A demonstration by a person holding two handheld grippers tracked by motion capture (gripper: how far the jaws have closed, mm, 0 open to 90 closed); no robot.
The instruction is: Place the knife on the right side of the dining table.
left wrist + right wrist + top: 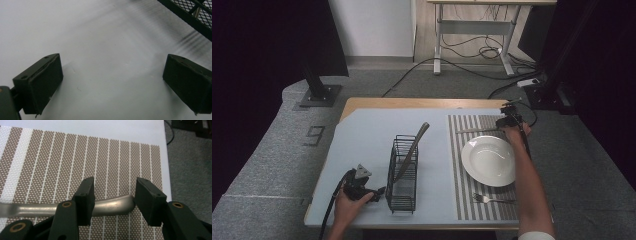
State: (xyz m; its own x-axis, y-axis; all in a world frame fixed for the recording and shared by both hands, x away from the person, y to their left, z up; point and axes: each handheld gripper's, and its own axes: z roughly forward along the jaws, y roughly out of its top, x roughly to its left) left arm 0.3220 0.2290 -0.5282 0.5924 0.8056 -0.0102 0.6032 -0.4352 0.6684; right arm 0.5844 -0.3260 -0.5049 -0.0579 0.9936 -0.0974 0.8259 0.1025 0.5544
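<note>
Two grippers here: right gripper, jaws spread around a matte silver knife handle on the brown striped placemat, lower centre; left gripper jaws wide apart.

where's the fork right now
The fork lies on the striped placemat at its near edge, just in front of the white plate, seen in the high view.

Open tool over pale table

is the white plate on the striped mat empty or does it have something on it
Empty: the round white ceramic plate shows only a bare bowl, resting on the brown-and-white striped placemat.
</note>
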